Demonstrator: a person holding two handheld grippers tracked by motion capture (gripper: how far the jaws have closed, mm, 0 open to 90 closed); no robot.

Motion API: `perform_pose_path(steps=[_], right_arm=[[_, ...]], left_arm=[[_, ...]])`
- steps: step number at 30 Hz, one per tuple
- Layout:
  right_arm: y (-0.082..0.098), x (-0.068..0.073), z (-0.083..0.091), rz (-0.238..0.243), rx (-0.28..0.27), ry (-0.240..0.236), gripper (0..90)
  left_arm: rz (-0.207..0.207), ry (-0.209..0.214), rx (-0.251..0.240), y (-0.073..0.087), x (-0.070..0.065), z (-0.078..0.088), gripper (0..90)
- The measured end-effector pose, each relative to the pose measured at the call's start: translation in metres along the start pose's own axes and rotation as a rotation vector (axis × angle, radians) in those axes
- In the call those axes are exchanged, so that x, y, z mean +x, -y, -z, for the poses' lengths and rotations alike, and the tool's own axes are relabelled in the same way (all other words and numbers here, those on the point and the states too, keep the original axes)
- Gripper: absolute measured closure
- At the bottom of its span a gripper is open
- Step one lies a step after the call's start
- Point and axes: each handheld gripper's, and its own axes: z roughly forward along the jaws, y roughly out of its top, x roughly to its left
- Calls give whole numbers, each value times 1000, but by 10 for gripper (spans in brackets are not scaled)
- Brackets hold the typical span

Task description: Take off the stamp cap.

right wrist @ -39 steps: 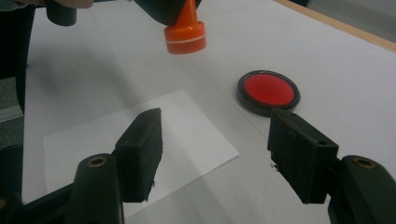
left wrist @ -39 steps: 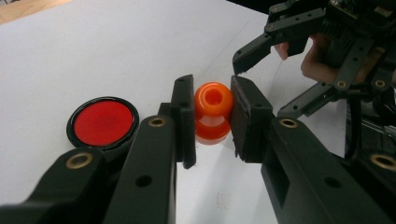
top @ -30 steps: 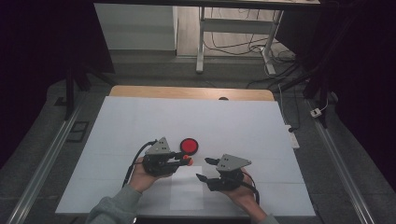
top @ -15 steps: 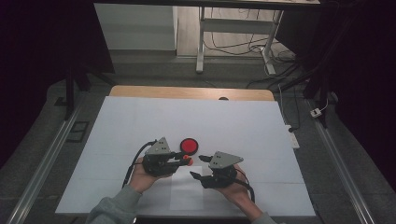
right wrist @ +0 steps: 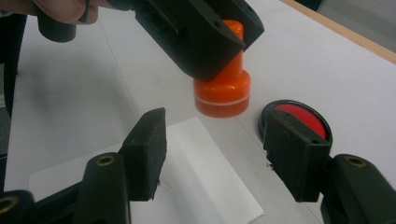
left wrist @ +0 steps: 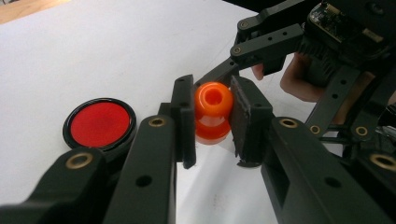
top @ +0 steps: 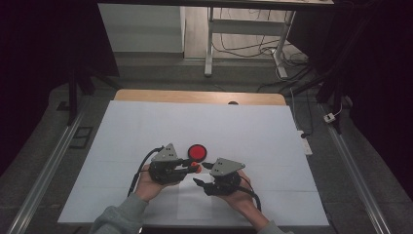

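I keep my left gripper [top: 191,166], a black two-jaw tool with a grey three-cornered top plate, clamped shut on the small orange plastic stamp [left wrist: 213,112], jaws pointing toward three o'clock. My left hand [top: 146,184] grips it from seven o'clock. My right gripper [top: 198,173], matching black, points toward ten o'clock; its jaws have just been closing, nothing between them. My right hand [top: 238,197] holds it from five o'clock.

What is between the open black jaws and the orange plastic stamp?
Nothing but a bare strip: in the right gripper view, the right gripper has only a white paper slip on the white table before the orange plastic stamp.
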Motion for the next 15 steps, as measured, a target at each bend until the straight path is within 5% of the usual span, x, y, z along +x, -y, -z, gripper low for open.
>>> perform_pose_path(steps=[15], right_arm=[[-2,3,-3,19,-8,22,473]], left_arm=[[9,-3,7,1,1,-2,716]])
